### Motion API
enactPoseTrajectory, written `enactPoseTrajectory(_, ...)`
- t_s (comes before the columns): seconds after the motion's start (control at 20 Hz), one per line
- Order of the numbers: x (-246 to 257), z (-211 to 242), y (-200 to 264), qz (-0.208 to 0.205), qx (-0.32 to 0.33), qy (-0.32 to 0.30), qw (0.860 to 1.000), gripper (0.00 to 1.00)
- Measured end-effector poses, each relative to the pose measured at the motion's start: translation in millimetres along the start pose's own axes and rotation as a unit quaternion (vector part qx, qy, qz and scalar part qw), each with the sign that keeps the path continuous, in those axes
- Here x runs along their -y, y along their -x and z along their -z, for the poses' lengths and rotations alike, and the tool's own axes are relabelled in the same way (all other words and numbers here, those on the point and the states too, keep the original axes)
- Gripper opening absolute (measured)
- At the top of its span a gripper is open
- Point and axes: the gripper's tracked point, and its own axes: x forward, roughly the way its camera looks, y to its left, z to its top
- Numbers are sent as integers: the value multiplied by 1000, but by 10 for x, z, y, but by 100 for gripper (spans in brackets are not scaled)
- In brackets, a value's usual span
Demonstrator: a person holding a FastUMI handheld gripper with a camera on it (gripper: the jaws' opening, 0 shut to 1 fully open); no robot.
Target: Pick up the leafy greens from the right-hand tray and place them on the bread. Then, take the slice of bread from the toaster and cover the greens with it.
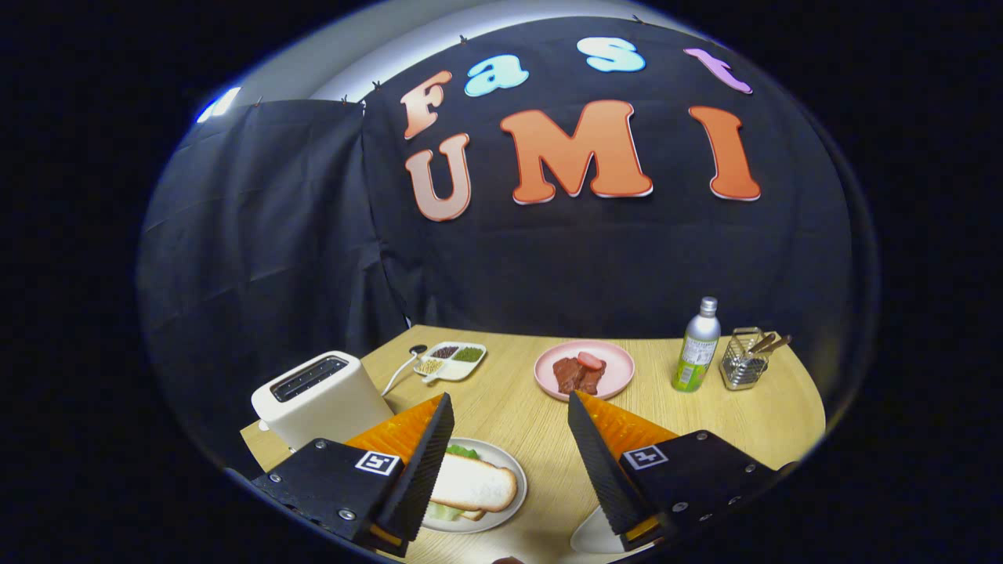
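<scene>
I've got one toaster (321, 398) at about 9 o'clock from my tool (509, 415), white, two slots on top, standing on the wooden surface (533, 423) with its cord trailing off toward 11. Just past the cord, one small white dish (450, 361) split into compartments; I count four, holding dark, green and pale bits, though the far ones are too small for me to call.

Down by my left finger, one plate (509, 470) with the sandwich: one bread slice (474, 483) lying on top, leafy greens (464, 452) peeking out from under it at the far edge and again at the near edge. My left finger covers part of that plate.

My tool is wide open, nothing between the fingers, just bare surface there. Each finger block carries one square printed marker, two in all.

At 12 to 1 o'clock, one pink plate (584, 370) with dark red pieces and one pinkish slice on top. Under my right finger, the rim of one white tray (593, 539).

Out at 2 o'clock, one bottle (697, 346), silver cap, green label; the print is too small for me to read. Just right of it, one wire basket (746, 360) holding utensils with brown handles.
</scene>
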Motion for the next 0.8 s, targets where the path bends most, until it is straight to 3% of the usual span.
enactPoseTrajectory(0.1,-3,-177,79,-1,38,8,999,89)
enactPoseTrajectory(0.4,96,-504,283,52,140,85,985,91)
enactPoseTrajectory(0.8,296,-798,585,135,220,140,956,93)
